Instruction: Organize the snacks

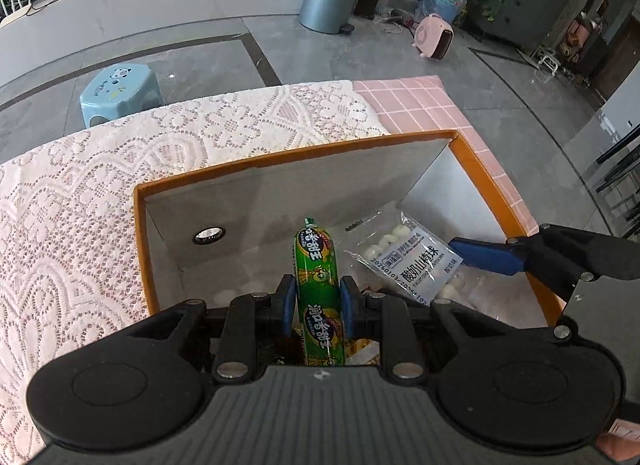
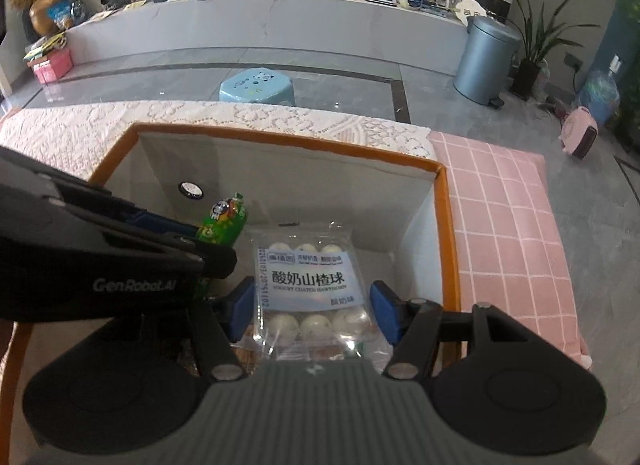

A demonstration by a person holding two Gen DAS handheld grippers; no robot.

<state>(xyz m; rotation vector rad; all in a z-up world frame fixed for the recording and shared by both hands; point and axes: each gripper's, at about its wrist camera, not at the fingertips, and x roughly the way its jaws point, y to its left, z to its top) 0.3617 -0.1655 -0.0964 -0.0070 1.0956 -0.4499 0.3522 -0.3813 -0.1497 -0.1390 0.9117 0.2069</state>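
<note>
An orange-rimmed storage box (image 1: pixel 296 153) with grey inner walls stands on the lace-covered table; it also shows in the right wrist view (image 2: pixel 280 139). My left gripper (image 1: pixel 318 305) is shut on a green sausage stick (image 1: pixel 318 265) and holds it upright over the box; the stick shows at the left in the right wrist view (image 2: pixel 224 223). My right gripper (image 2: pixel 314 305) is shut on a clear bag of yogurt hawthorn balls (image 2: pixel 310 285) over the box. The bag (image 1: pixel 404 257) and a blue right finger (image 1: pixel 486 255) also show in the left wrist view. Other snacks lie below, mostly hidden.
A white lace cloth (image 1: pixel 160 137) and a pink checked cloth (image 2: pixel 508 225) cover the table. A blue stool (image 2: pixel 256 85) stands beyond the table's far edge. A grey bin (image 2: pixel 486 57), plants and a pink heater (image 1: pixel 434 35) stand on the floor.
</note>
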